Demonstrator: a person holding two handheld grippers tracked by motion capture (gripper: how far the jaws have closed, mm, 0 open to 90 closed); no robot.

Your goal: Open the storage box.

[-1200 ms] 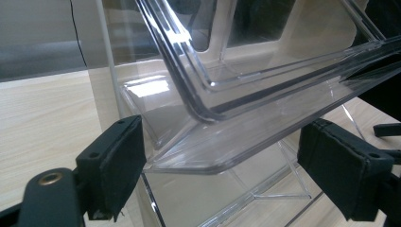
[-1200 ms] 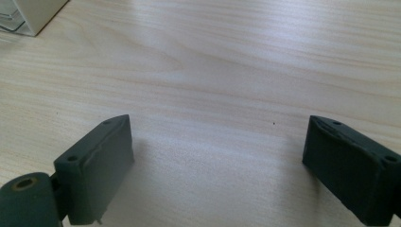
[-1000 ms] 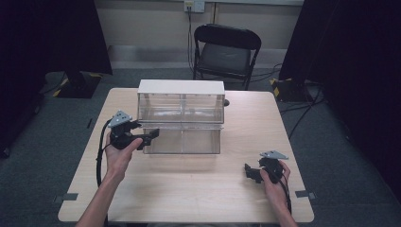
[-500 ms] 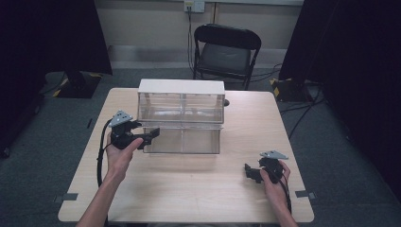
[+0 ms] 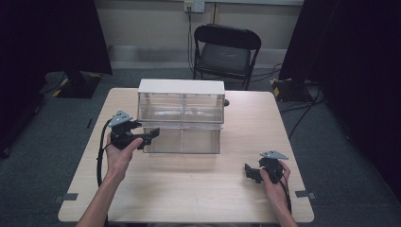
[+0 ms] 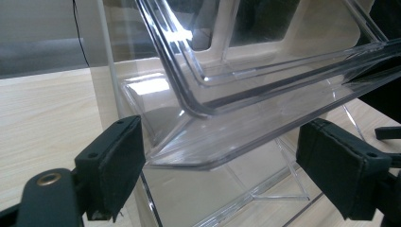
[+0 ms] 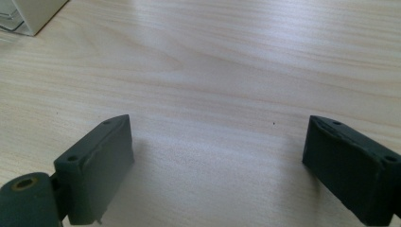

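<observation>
One clear drawer cabinet stands far-centre on the wooden table, its lower drawer between the released left gripper pads. Right gripper, jaws apart, rests near-right. One folding chair stands beyond on grey carpet.

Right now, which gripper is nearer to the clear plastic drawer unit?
The left. The left gripper is at the clear drawer unit's front left corner, its jaws either side of the tilted-out drawer's edge. The right gripper rests on the table, well apart toward the near right.

A lab-like recording room: dark curtains, grey carpet, lone table, folding chair, floor cables.
</observation>
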